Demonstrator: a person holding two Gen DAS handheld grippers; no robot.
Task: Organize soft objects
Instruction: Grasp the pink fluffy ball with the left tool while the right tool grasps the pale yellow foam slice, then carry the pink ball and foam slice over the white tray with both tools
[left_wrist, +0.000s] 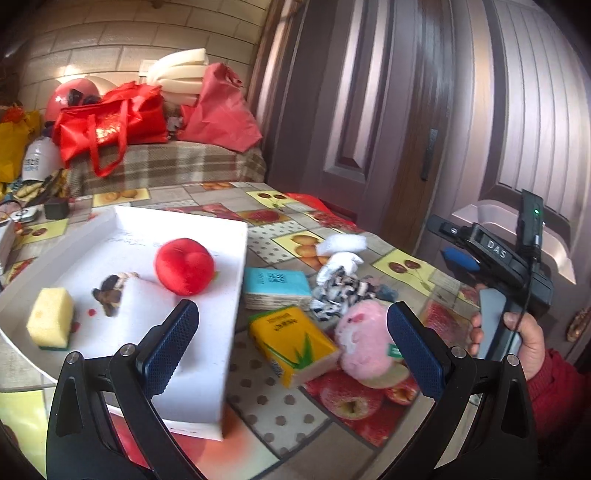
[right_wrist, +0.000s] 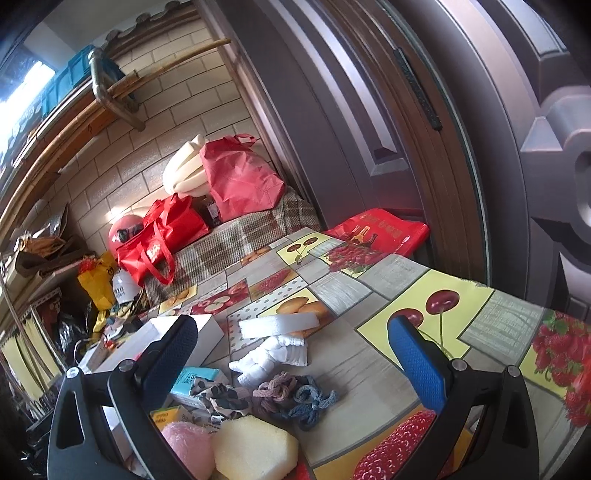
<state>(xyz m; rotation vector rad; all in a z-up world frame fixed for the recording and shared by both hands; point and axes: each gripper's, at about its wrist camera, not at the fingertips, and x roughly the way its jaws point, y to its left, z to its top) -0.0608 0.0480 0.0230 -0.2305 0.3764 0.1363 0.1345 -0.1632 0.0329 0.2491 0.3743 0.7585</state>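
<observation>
A white tray (left_wrist: 236, 258) on the table holds a red plush ball (left_wrist: 184, 266), a yellow sponge (left_wrist: 50, 318) and a small brown-patterned piece (left_wrist: 110, 291). To its right lie a teal tissue pack (left_wrist: 277, 288), a yellow tissue pack (left_wrist: 293, 341), a pink plush (left_wrist: 364, 338), a black-and-white cloth (left_wrist: 340, 291) and white foam (left_wrist: 341, 243). My left gripper (left_wrist: 291, 343) hangs open above the tray's edge and the yellow pack. My right gripper (right_wrist: 295, 365) is open over white socks (right_wrist: 273, 356), knitted bands (right_wrist: 295, 398), a pale yellow sponge (right_wrist: 255, 448) and the pink plush (right_wrist: 188, 446).
A hand in a red sleeve (left_wrist: 524, 343) holds the right gripper's handle at the table's right edge. A white foam strip (right_wrist: 279, 323) lies further back. Red bags (left_wrist: 110, 125) sit on a checked bench behind the table. A brown door (left_wrist: 424, 110) stands close on the right.
</observation>
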